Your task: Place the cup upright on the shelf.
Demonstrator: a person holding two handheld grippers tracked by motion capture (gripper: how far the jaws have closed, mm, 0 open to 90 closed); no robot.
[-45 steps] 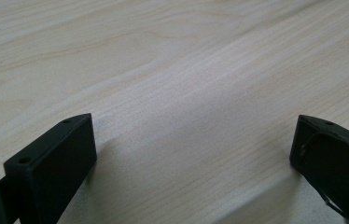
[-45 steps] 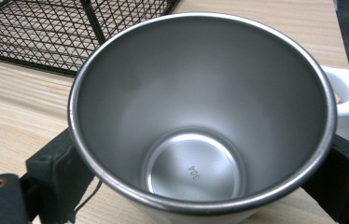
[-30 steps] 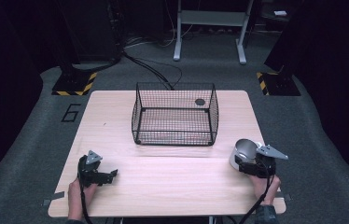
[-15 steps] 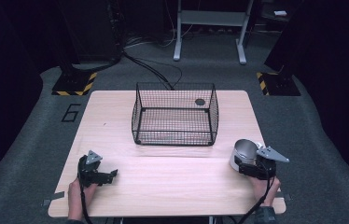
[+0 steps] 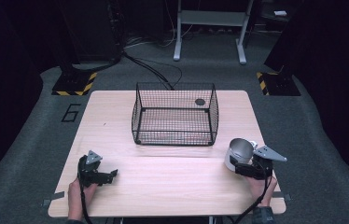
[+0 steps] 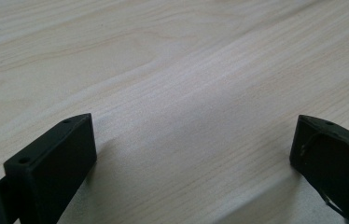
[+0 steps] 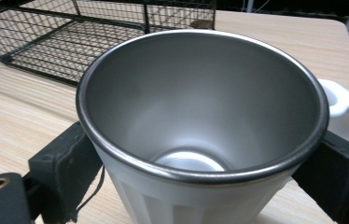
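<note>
**A:** What is that in the right gripper (image 5: 248, 166)?

**B:** A steel mug (image 7: 200, 126) with a white outer shell and a white handle (image 7: 345, 109). It stands upright near the table's right front corner, just in front of the wire basket (image 5: 175, 114) and apart from it. The jaws sit one on each side of its body, below the rim, clamped on it as far as I can tell.

**A:** How will it handle?

**B:** I'd judge it stiff and not fragile, so it won't give under the squeeze. It looks empty, so probably light. The trouble is the shape: the wall is smooth and tapers downward, so the mug could slip or twist between flat jaws if swung fast.

**A:** So where should it be held?

**B:** Where it is now, across the body just under the rolled rim, with the handle left free to one side. The rim gives a lip that should stop it sliding down through the jaws.

**A:** And the other one?

**B:** The left gripper (image 5: 99, 173) rests low over the bare wooden table (image 6: 172, 70) at the front left, jaws spread wide with nothing between them, well apart from the mug.
</note>
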